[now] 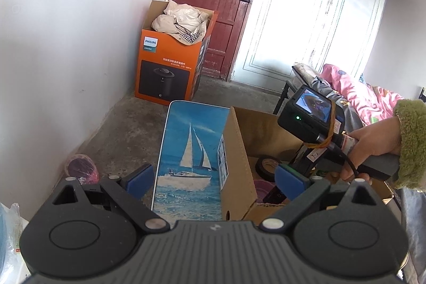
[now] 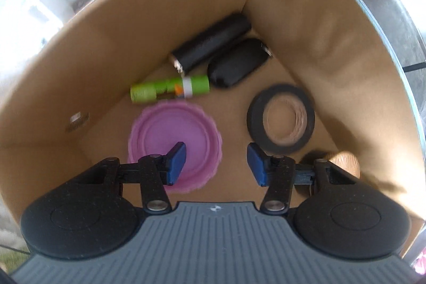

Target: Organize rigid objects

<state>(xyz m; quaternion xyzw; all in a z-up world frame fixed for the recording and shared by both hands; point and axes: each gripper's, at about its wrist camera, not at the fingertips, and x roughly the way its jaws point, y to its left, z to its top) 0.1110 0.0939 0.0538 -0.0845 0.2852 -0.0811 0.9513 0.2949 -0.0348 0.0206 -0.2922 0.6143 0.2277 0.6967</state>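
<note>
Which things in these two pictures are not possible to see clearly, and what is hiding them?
- Wooden object, right wrist view: mostly hidden behind the right gripper; unidentifiable.
- Box contents, left wrist view: box wall and left gripper's pad hide all but the tape roll.
- Green tube label, right wrist view: blurred.
- Pink thing on the floor, left wrist view: too small.
</note>
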